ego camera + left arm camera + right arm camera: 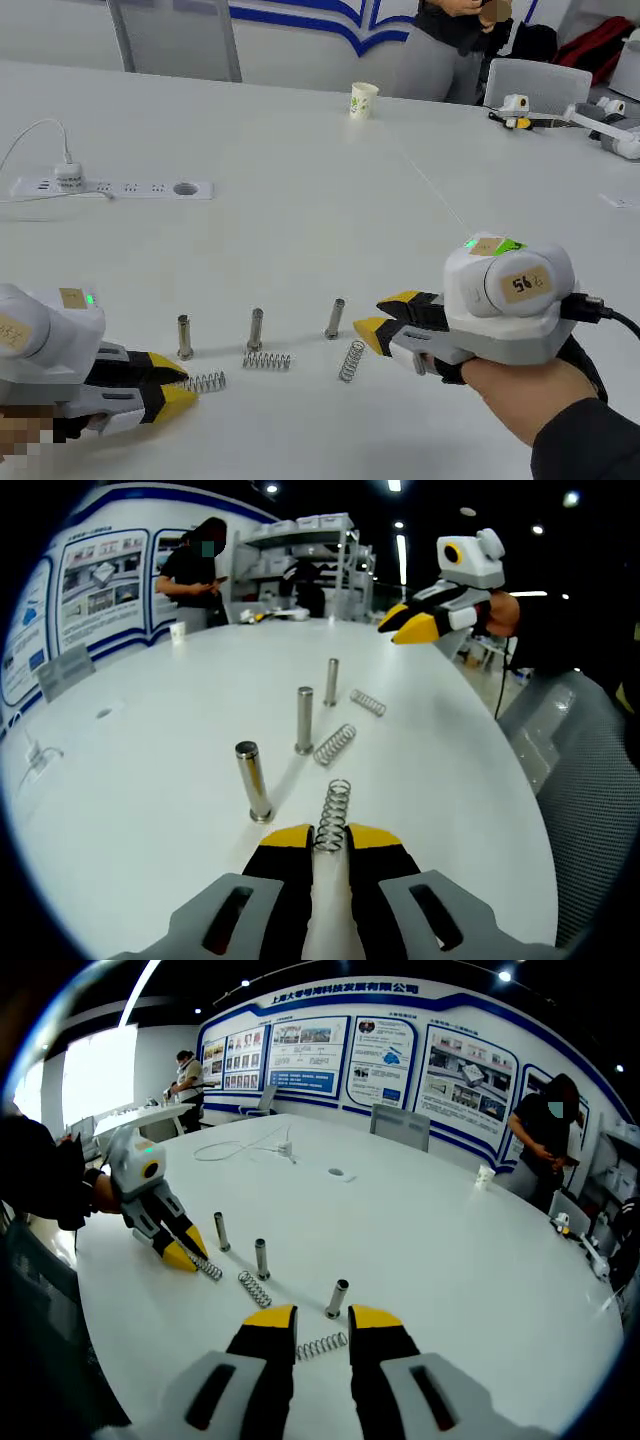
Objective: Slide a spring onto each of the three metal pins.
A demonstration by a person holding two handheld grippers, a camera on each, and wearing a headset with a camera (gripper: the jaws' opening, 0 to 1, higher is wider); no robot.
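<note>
The left gripper (pixel 330 838) has its two yellow tips close together. One end of the near spring (pixel 334 812) lies between them. I cannot tell if the tips squeeze it or just sit on each side of it. This spring lies flat on the white table (pixel 300 230) and points away from the tips. Just beside it, the first pin (pixel 252 780) stands upright.

The right gripper (pixel 322 1322) has its tips apart and holds nothing. A hand (pixel 520 395) holds it from behind. The far spring (pixel 320 1345) lies on the table right by those tips. The third pin (pixel 338 1298) stands upright just past them.

Between the two grippers stands the middle pin (pixel 256 330). The middle spring (pixel 267 360) lies flat at its foot. The three pins stand in a row, and each spring lies on the table near its pin.

Farther back on the table is a white power strip (pixel 112 187) with a plug (pixel 68 177) in it. A paper cup (pixel 363 100) stands there too, well apart from the pins. A person (pixel 440 55) stands behind the table.
</note>
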